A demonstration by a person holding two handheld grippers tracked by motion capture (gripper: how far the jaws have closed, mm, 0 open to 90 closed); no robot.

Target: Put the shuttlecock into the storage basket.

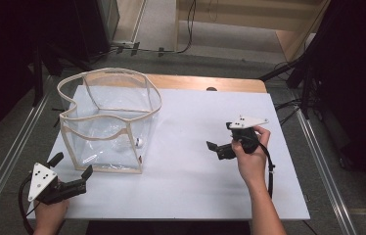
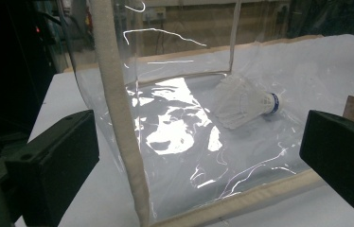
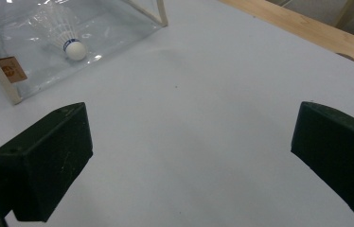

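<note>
A clear plastic box bag [image 1: 110, 73] with beige trim stands open-topped on the left of the white table. Inside it, on the bottom, a white shuttlecock [image 1: 127, 143] lies on its side. My left gripper [image 1: 73, 164] is open just off the bag's near-left corner. In the left gripper view its jaws flank the beige corner seam [image 2: 118, 118], with the shuttlecock [image 2: 243, 101] behind the clear wall. My right gripper [image 1: 219, 135] is open over bare table to the right of the bag, holding nothing. The right gripper view has the shuttlecock [image 3: 64, 35] far off, cork end toward it.
The white tabletop [image 1: 195, 171] lies on a wooden table whose edge [image 1: 205, 82] shows at the back. A small brown label [image 3: 12, 70] sits on the bag's wall. Black stands and cables [image 1: 298, 73] surround the table on the floor.
</note>
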